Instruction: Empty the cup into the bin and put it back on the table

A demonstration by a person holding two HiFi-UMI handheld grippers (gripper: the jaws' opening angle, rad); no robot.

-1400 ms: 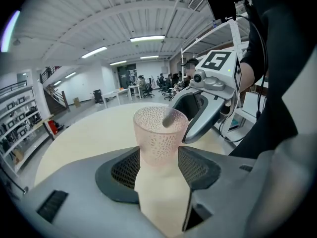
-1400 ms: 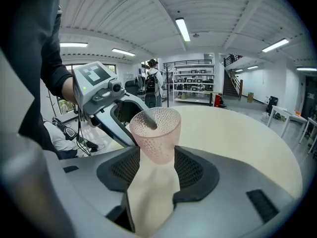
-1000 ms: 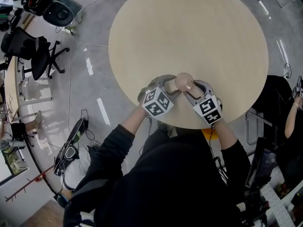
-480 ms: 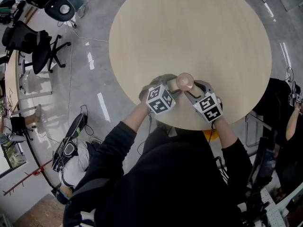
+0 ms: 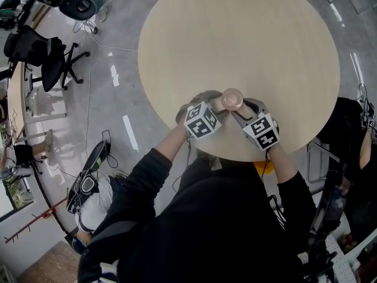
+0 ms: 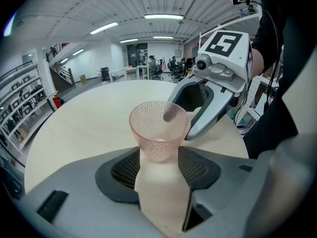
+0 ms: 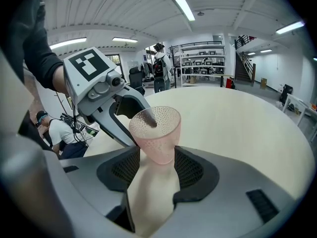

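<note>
A pink dimpled cup (image 5: 231,99) stands upright on the round wooden table (image 5: 247,34), close to its near edge. It looks empty in both gripper views. My left gripper (image 5: 217,104) reaches in from the left; the cup (image 6: 159,129) sits low between its pads with no gap showing on either side. My right gripper (image 5: 242,108) comes in from the right and straddles the same cup (image 7: 157,134). Its jaws stand wide, with a thin sliver of space at the left pad. One finger of each gripper shows behind the cup in the other's view.
The table edge runs just under both grippers, next to the person's body. Office chairs (image 5: 41,61) and cables lie on the grey floor to the left. A person (image 7: 57,133) sits low beyond the table edge. No bin is in view.
The grippers and the cup keep the same arrangement. The whole scene shifts slightly up and to the right in the head view; nothing is taken or let go.
</note>
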